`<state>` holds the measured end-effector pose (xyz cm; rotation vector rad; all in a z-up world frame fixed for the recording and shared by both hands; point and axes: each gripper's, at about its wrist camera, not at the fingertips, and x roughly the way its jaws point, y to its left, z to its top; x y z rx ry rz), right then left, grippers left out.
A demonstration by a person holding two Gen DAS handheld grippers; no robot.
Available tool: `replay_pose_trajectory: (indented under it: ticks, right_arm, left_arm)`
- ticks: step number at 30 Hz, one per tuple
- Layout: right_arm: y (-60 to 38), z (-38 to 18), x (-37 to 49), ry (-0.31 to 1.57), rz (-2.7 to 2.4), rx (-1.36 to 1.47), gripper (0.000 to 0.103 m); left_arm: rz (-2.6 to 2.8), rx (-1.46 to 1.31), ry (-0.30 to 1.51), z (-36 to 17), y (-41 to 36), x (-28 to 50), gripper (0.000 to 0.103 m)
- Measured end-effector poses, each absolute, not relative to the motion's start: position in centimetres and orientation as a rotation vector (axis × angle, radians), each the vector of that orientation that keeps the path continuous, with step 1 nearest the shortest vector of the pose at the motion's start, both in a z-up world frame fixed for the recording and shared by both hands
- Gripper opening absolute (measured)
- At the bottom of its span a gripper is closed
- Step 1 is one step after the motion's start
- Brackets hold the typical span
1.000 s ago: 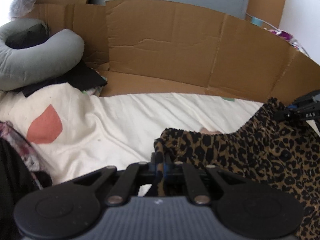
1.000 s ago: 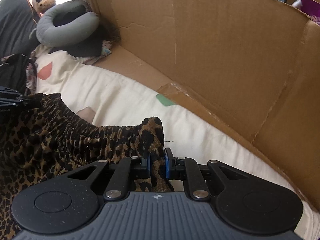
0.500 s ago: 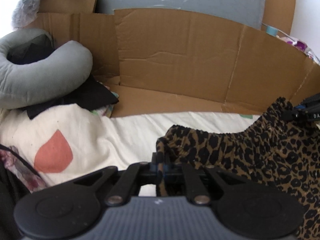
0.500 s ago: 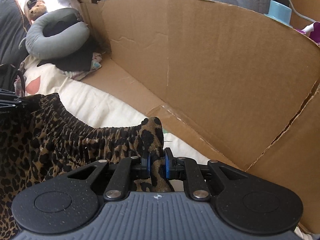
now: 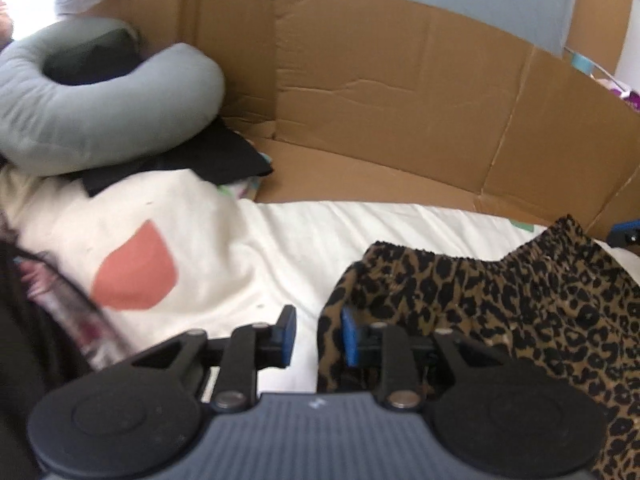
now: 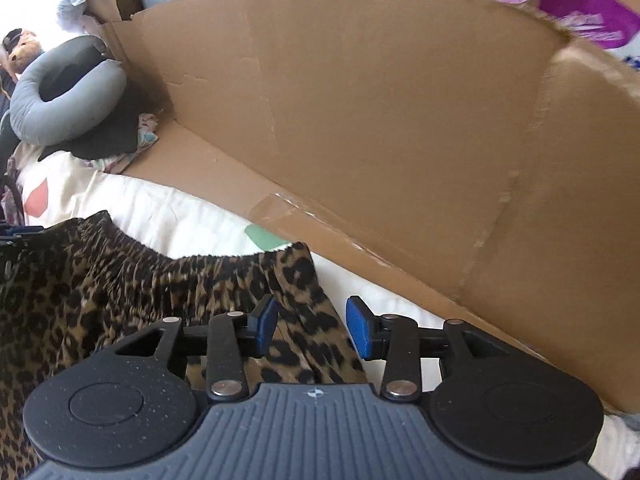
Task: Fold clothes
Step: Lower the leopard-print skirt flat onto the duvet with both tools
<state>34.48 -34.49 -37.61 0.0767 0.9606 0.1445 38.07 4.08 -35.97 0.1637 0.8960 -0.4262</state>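
My left gripper and right gripper have just been opening; jaws spread, the skirt corners loose between them, apparently released. The skirt lies on the sheet before the cardboard. I'd back straight out to avoid dragging it.

Leopard-print garment, elastic gathered edge uppermost, lying rumpled on white sheet.
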Motion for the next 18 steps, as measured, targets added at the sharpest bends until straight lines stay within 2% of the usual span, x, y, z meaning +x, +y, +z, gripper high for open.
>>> replay_pose_trajectory:
  ticks: [18]
  right_arm:
    - [-38.6, -30.1, 20.2, 0.977, 0.134, 0.013, 0.045]
  left_arm:
    - [-0.538, 0.106, 0.900, -25.5, 2.5, 24.7, 0.030]
